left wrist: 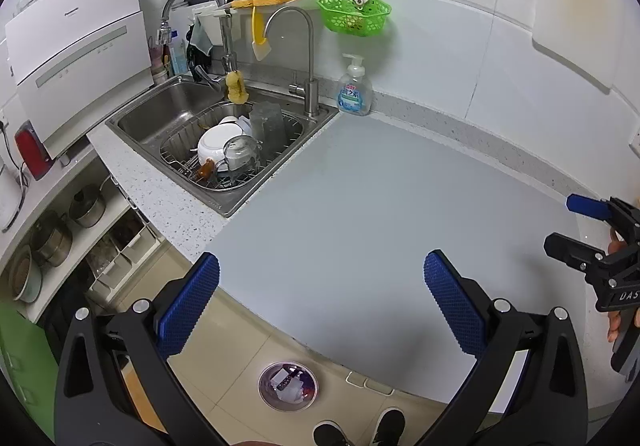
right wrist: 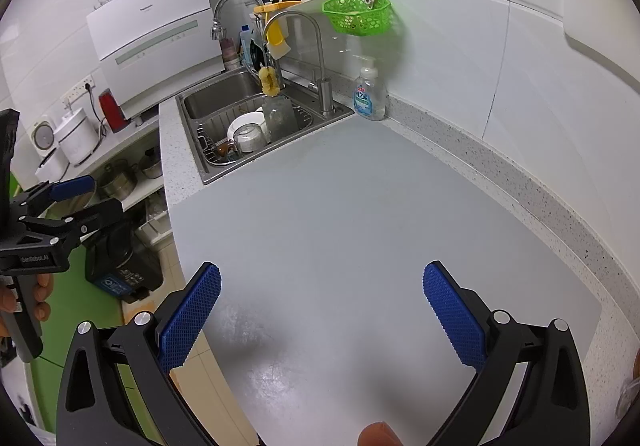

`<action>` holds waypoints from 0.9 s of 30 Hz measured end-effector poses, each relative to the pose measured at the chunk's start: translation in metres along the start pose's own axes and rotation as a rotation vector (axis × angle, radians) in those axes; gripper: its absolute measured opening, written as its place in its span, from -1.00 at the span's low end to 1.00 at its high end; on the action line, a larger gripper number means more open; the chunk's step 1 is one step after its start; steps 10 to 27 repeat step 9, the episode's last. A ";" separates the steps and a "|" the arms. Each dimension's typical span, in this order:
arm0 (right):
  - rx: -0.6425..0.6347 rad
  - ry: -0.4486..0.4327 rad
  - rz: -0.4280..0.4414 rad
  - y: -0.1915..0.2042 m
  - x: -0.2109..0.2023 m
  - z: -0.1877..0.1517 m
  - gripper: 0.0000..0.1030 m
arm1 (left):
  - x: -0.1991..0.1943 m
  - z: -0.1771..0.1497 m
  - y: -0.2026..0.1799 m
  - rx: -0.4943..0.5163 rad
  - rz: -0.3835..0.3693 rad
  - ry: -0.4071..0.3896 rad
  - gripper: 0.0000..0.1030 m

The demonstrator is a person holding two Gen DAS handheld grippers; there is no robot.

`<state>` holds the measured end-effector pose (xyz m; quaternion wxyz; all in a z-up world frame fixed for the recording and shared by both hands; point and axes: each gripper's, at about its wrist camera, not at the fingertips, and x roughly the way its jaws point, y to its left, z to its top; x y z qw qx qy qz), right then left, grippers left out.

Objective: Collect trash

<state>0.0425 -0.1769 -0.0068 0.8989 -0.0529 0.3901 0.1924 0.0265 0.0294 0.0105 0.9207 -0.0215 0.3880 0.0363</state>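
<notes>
Pads (left wrist: pixel 192 302): blue, fine diamond grid, on black arms.
Mat (left wrist: pixel 380 214): plain pale grey.
Counter (left wrist: pixel 168 202): white with dark speckles.
Sink (left wrist: pixel 160 114): bare steel.
Basket (left wrist: pixel 354 16): bright green, openwork holes.
Soap bottle (left wrist: pixel 354 92): clear, white pump, blue and white label.
Sponge (left wrist: pixel 236 86): yellow.
Bin (left wrist: pixel 288 386): purple liner, white scraps inside.
Shoes (left wrist: pixel 388 426): black.
Dishwasher (right wrist: pixel 156 30): white, grey band.
Cooker (right wrist: pixel 78 140): white.
Floor tiles (left wrist: pixel 240 358): beige.

— What sort of place is this?
— A home kitchen — a steel sink (left wrist: pixel 160 114) with a dish rack (left wrist: pixel 224 166) of washed bowls, two faucets, a hand-soap bottle (left wrist: pixel 354 88) on the speckled counter (right wrist: pixel 500 182).
— Anything else?
— A countertop dishwasher (left wrist: pixel 76 58), pots (left wrist: pixel 86 206) on open shelves, and a rice cooker (right wrist: pixel 78 140).
</notes>
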 end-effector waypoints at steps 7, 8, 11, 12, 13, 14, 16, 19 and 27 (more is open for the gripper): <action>0.005 0.000 -0.003 0.000 -0.002 -0.001 0.89 | 0.000 0.004 -0.002 0.005 0.002 -0.007 0.95; 0.005 0.000 -0.004 0.000 -0.002 -0.001 0.88 | 0.000 0.004 -0.002 0.009 0.004 -0.004 0.95; 0.007 0.001 -0.003 -0.001 -0.001 -0.001 0.88 | 0.001 0.004 -0.003 0.016 0.013 0.003 0.95; 0.007 0.001 -0.003 -0.001 -0.001 -0.001 0.88 | 0.001 0.004 -0.003 0.016 0.013 0.003 0.95; 0.007 0.001 -0.003 -0.001 -0.001 -0.001 0.88 | 0.001 0.004 -0.003 0.016 0.013 0.003 0.95; 0.007 0.001 -0.003 -0.001 -0.001 -0.001 0.88 | 0.001 0.004 -0.003 0.016 0.013 0.003 0.95; 0.007 0.001 -0.003 -0.001 -0.001 -0.001 0.88 | 0.001 0.004 -0.003 0.016 0.013 0.003 0.95; 0.007 0.001 -0.003 -0.001 -0.001 -0.001 0.88 | 0.001 0.004 -0.003 0.016 0.013 0.003 0.95; 0.007 0.001 -0.003 -0.001 -0.001 -0.001 0.88 | 0.001 0.004 -0.003 0.016 0.013 0.003 0.95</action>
